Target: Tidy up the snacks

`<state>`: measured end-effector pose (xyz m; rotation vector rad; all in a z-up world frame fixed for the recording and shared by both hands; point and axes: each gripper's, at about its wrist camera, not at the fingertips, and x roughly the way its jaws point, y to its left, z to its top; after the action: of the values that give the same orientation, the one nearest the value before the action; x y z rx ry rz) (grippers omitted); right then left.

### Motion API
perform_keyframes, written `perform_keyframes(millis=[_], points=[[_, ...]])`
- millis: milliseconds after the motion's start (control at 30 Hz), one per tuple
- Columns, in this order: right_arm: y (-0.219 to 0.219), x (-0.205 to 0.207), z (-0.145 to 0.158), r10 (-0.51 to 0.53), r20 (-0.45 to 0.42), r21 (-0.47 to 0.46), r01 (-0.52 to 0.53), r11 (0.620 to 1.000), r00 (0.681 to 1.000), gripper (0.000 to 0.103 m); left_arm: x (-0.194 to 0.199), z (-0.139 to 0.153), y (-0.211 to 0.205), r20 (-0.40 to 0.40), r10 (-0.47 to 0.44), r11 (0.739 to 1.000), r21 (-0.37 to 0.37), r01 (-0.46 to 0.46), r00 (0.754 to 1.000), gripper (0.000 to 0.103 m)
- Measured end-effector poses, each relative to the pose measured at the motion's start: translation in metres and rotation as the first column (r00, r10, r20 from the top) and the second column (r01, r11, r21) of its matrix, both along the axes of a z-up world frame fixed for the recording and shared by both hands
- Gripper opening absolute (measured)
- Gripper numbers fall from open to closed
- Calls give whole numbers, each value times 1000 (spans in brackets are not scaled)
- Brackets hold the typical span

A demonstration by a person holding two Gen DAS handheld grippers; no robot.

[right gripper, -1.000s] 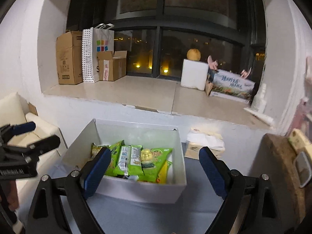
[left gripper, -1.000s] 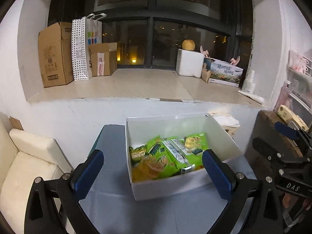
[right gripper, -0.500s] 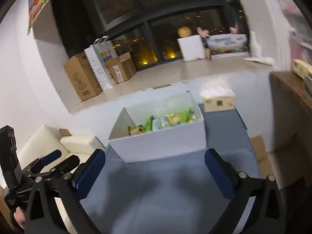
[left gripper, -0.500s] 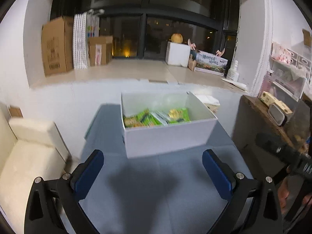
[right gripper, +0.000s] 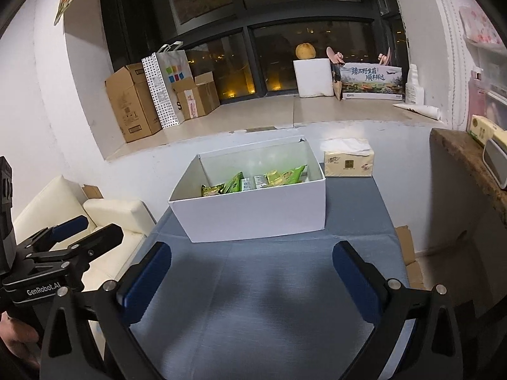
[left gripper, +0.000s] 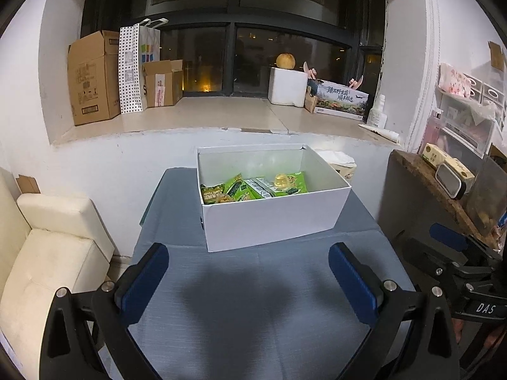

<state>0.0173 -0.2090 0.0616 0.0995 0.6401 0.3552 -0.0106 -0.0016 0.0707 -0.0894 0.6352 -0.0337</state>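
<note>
A white open box [left gripper: 269,221] stands on the blue-grey table [left gripper: 253,300], also in the right wrist view [right gripper: 253,218]. Inside lie several green snack packets [left gripper: 240,190] and a yellow jelly cup [left gripper: 281,181]; they also show in the right wrist view [right gripper: 253,182]. My left gripper [left gripper: 250,281] is open and empty, held back from the box over the table. My right gripper [right gripper: 253,281] is open and empty, likewise short of the box. Each gripper shows at the edge of the other's view.
A tissue pack [right gripper: 348,162] lies behind the box to the right. A cream sofa [left gripper: 47,253] stands left of the table. A dark side counter [left gripper: 443,196] with small items stands right. Cardboard boxes [left gripper: 92,79] and a bag sit on the window ledge.
Both grippers have pulled back from above the box toward the table's near side. The box now looks farther away. Both stayed open and empty.
</note>
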Motion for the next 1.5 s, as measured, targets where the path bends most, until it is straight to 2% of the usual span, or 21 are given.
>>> perform_keyframes(millis=[1500], points=[[7, -8, 5, 28, 17, -8, -28, 1000, 999, 103, 3, -3, -3, -20, -7, 1000, 10, 7, 1000, 103]])
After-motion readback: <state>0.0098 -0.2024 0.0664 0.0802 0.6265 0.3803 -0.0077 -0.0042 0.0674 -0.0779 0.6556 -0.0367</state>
